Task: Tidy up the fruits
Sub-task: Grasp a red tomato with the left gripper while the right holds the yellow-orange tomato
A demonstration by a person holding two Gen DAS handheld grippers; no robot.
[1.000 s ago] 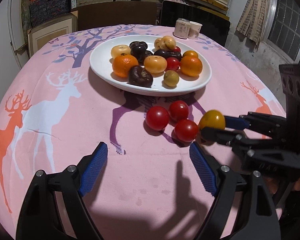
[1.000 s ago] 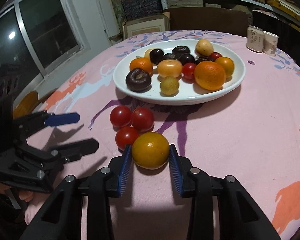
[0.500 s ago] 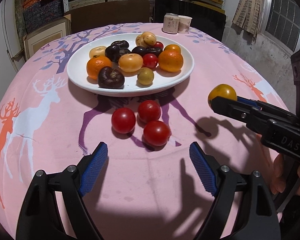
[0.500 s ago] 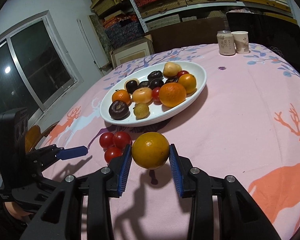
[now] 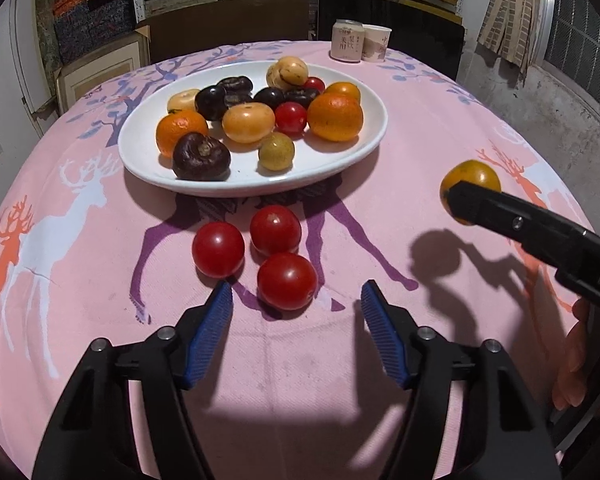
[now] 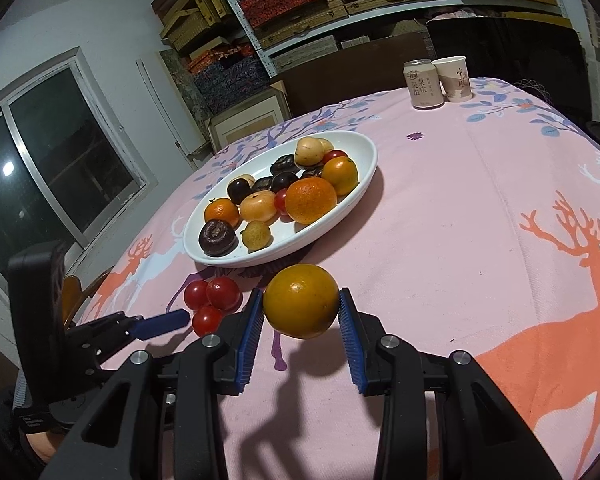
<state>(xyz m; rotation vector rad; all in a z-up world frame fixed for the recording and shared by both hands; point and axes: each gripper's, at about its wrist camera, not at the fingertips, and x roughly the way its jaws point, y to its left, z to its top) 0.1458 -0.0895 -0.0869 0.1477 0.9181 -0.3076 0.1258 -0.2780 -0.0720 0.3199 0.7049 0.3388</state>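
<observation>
Yellow-orange fruit (image 6: 301, 306): pinched between your right gripper (image 6: 301, 326) fingers (image 6: 249, 330), pads on both flanks, lifted clear of the tabletop (image 6: 480, 240); its shadow falls on the cloth below. It hangs off to the side of the white plate (image 6: 364, 152), well apart from the rim.

Three red tomatoes (image 5: 276, 229) in a tight cluster on the cloth, just in front of the plate. Nearest tomato (image 5: 287, 281) sits just ahead of your left gripper (image 5: 296, 300), lined up with the gap but not yet between the tips.

Left fingers (image 5: 212, 320) stand apart at middling width and are closing, with nothing between them yet.

Plate is crowded: oranges, dark fruits, pale ones, a red tomato or two. Can (image 5: 347, 41) and paper cup (image 5: 376, 43) stand at the far edge, out of the way.

Step in hand, as I read it: carry the held fruit to its own group while the left takes a tomato.

- Keep the right grip steady; round skin can slip.
- Stop closing the left until the tomato is inside the pads; otherwise you may nudge it into its two neighbours.
- Come in from the near side.
- Squeeze gently; tomatoes probably bruise.
</observation>
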